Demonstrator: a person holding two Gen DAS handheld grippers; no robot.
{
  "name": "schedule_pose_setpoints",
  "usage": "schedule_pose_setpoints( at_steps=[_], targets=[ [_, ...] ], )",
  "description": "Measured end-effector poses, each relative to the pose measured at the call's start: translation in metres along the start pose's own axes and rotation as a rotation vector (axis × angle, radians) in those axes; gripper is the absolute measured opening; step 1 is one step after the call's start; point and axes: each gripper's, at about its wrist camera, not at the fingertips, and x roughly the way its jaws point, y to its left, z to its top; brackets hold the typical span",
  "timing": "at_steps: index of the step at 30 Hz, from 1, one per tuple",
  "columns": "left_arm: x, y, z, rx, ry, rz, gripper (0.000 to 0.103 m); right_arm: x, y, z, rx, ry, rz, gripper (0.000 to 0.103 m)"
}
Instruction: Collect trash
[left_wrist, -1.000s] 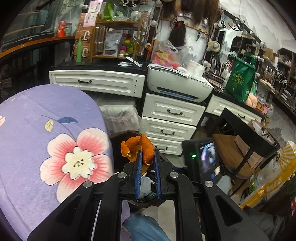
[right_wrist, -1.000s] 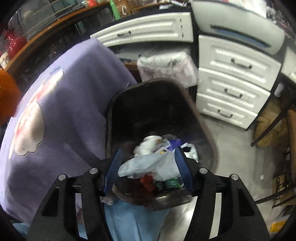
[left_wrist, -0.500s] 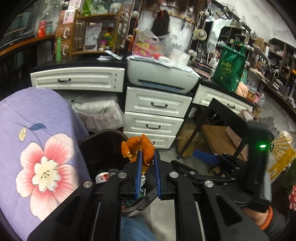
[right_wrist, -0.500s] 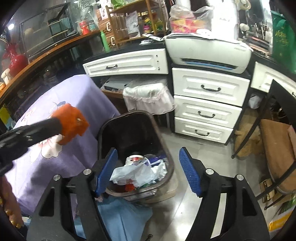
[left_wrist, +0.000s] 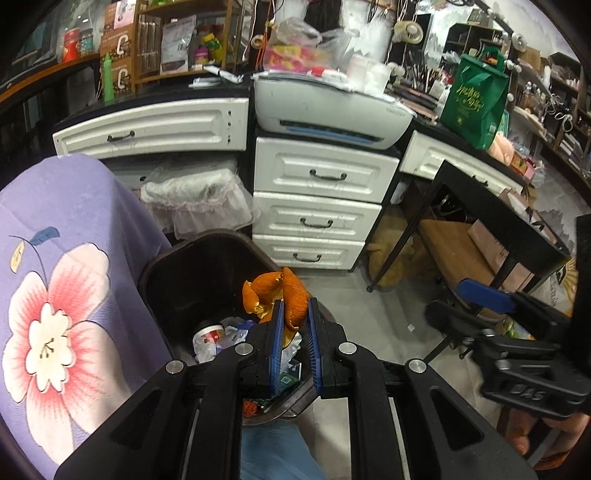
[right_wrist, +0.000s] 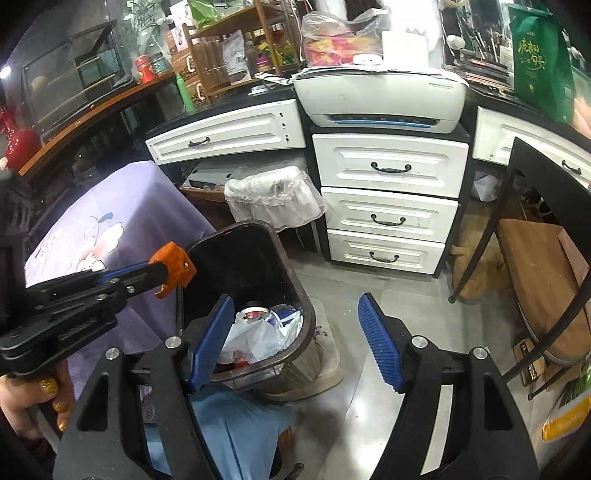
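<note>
Left gripper (left_wrist: 293, 317) clamps a curled orange peel (left_wrist: 275, 291) above the dark brown plastic waste bin (right_wrist: 284, 280); right gripper (right_wrist: 295, 343), its jaws just opened wide and empty, hangs beside that bin's rim. Bin contents: crumpled white plastic bag (right_wrist: 258, 338), red-labelled cup (left_wrist: 209, 334). Behind the bin: white three-drawer cabinet (right_wrist: 388, 203); left of it: purple floral cloth (left_wrist: 66, 288).

The orange peel (left_wrist: 275, 295) is bright orange, paler on its inner side. The bin (right_wrist: 255, 266) is dark brown, almost black inside, with white and blue trash (right_wrist: 264, 332) in it. The cloth (left_wrist: 66, 295) is lilac with a large pink and white flower and a small blue leaf. The drawers (right_wrist: 388, 206) are white with dark handles. The bag (left_wrist: 474, 98) is green with gold writing. The gripper pads (right_wrist: 378, 345) are blue on black arms.
</note>
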Motion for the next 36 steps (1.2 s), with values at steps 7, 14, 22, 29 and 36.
schedule_pose_setpoints(
  at_steps=[7,14,22,29,36],
  targets=[
    [0.007,0.002,0.000,-0.016,0.007,0.020,0.071,0.000,-0.002,-0.003,0.008,0.009,-0.003,0.070],
    [-0.016,-0.004,-0.002,0.019,-0.043,0.042,0.083,-0.009,0.006,-0.003,0.007,-0.014,-0.002,0.070],
    [-0.075,0.008,-0.012,-0.009,-0.182,0.098,0.097,-0.044,0.029,-0.005,-0.003,-0.085,0.019,0.081],
    [-0.144,0.029,-0.037,-0.049,-0.282,0.182,0.097,-0.098,0.077,-0.018,-0.048,-0.218,0.071,0.092],
    [-0.212,0.044,-0.077,-0.032,-0.358,0.325,0.097,-0.147,0.141,-0.043,-0.116,-0.312,0.124,0.097]
  ],
)
